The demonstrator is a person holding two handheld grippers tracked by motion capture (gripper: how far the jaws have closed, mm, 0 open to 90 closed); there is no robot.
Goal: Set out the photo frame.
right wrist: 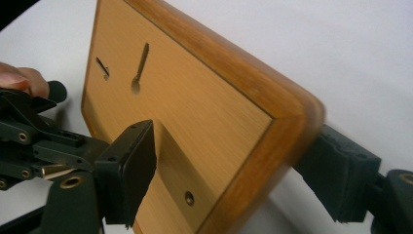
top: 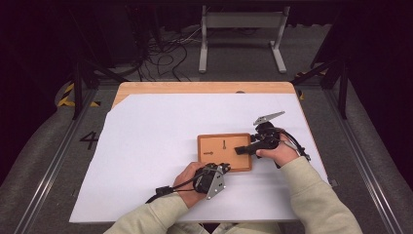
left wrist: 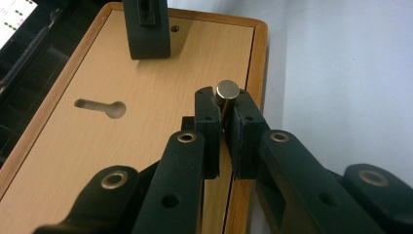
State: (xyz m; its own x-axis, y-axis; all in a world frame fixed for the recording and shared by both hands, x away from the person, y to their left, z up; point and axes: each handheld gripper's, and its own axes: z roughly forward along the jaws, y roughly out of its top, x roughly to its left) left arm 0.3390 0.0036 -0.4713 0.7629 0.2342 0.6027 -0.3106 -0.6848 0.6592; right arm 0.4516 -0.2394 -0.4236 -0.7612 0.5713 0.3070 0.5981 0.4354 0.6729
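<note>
Left gripper [left wrist: 223, 127] pinches a metal pin [left wrist: 226, 95] over the wooden board [left wrist: 146, 126]. Right gripper [right wrist: 234, 170] clamps board's edge. Pin held near tip; w/ a tilt it could slip.

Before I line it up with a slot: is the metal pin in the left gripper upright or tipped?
Roughly upright. In the left gripper view the metal pin stands clamped between the left gripper jaws, its round end above them.

White sheet [top: 146, 146]; table [top: 195, 87]; metal stand [top: 241, 22]
</note>
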